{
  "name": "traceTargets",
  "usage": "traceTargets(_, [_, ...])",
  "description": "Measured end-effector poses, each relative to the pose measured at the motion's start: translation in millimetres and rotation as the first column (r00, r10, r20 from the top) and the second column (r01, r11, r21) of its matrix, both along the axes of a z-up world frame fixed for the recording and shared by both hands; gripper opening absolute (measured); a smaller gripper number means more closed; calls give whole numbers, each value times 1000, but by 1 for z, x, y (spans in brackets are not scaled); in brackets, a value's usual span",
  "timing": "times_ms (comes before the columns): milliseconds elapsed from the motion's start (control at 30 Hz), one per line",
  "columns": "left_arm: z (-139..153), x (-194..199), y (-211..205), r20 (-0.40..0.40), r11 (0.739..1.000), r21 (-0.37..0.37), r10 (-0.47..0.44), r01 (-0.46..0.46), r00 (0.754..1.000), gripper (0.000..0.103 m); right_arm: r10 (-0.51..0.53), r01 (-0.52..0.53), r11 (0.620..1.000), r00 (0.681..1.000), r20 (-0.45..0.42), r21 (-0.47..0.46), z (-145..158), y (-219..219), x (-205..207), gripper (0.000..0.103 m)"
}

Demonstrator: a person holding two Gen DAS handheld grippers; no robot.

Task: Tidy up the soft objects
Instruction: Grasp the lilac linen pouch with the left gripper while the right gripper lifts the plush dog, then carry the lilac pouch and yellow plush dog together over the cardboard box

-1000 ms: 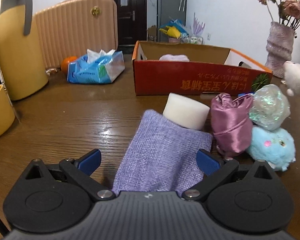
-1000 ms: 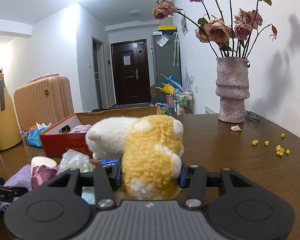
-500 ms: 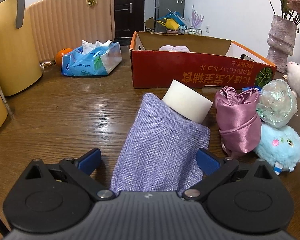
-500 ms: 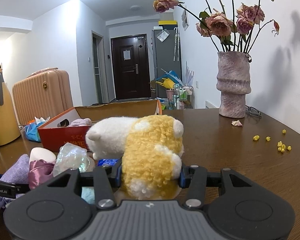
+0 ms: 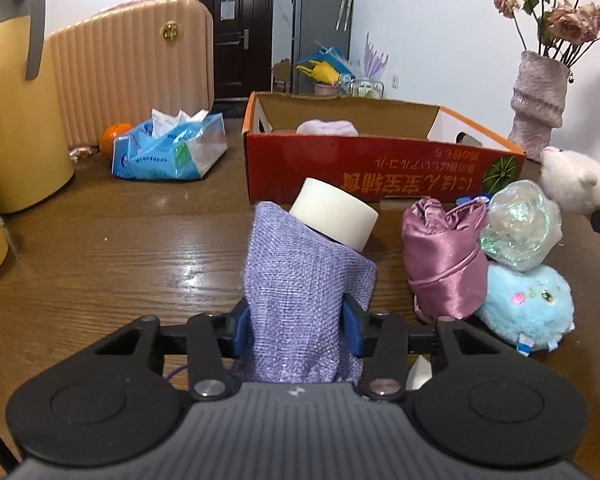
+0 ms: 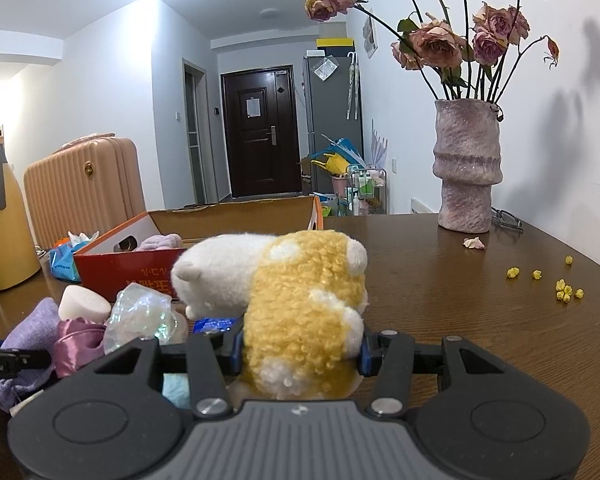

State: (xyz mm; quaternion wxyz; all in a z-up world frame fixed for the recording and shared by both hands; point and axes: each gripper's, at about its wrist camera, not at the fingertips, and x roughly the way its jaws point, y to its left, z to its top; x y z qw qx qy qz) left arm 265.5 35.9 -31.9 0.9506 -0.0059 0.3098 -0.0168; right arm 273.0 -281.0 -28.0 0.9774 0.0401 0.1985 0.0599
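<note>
My left gripper (image 5: 296,326) is shut on a purple woven pouch (image 5: 300,280) that leans against a white foam cylinder (image 5: 334,218). Right of it lie a pink satin pouch (image 5: 444,256), a shiny iridescent ball (image 5: 518,224) and a light blue plush (image 5: 528,308). My right gripper (image 6: 300,350) is shut on a yellow-and-white plush toy (image 6: 300,300). The same toy shows at the right edge of the left wrist view (image 5: 572,180). The open red cardboard box (image 5: 376,168) stands behind, with a pale purple soft item (image 5: 326,127) inside.
A yellow thermos (image 5: 16,92), a blue tissue pack (image 5: 172,148) and an orange (image 5: 114,136) stand at the left. A pink suitcase (image 5: 132,60) is behind them. A vase of dried roses (image 6: 466,168), petals and yellow bits (image 6: 560,284) are on the right of the table.
My left gripper has closed from open onto the purple pouch and squeezed it narrower. My right gripper has stayed shut on the plush toy and barely moved.
</note>
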Motion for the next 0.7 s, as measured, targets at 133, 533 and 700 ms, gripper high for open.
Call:
traceTargets(133, [6, -6, 1, 47, 1000, 2, 8, -9, 999, 43, 0, 0, 1000, 1000, 3, 1, 1, 0, 0, 48])
traceTargets(533, [28, -28, 8, 178, 999, -19, 48, -45, 983, 42, 3, -3, 1000, 1000, 19, 2, 0, -1, -2, 48])
traceTargets(700, [34, -36, 9, 215, 998, -24, 63, -59, 975, 43, -1, 0, 1000, 999, 32, 5, 1, -2, -4, 48])
